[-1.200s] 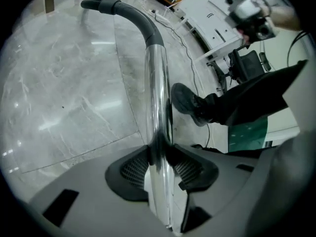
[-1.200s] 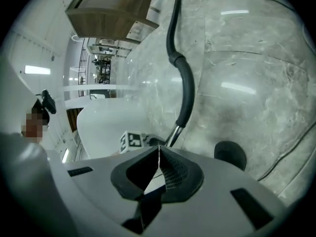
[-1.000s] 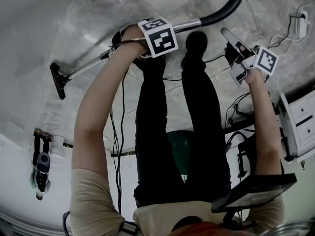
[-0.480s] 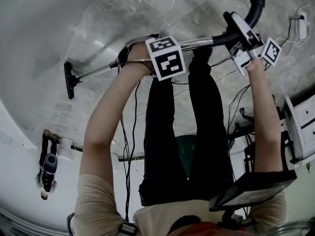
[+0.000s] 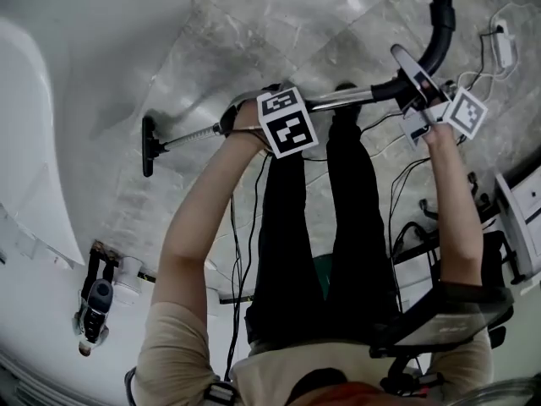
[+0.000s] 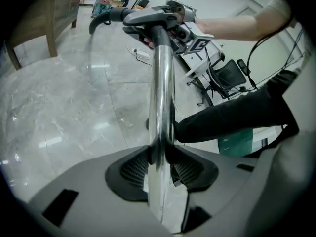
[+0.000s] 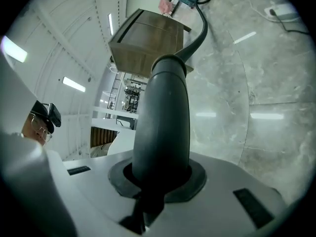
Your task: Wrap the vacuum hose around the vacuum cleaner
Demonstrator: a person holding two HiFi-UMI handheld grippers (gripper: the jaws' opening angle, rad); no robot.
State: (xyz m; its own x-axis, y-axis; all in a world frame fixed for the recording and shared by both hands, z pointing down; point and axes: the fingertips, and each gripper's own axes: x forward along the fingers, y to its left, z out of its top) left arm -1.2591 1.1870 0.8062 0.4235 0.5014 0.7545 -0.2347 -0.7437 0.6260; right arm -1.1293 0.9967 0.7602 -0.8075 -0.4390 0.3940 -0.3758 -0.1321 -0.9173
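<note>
Trailing cables near vacuum wand

Silver tube, black hose

Glossy grey marble floor carries streaks of reflected light. A white curved wall rises along its left edge. A white drawer unit stands at the right edge, and a power strip lies near the far right corner. A wooden cabinet on legs stands farther off. Strip lights glow on a white vaulted ceiling.
</note>
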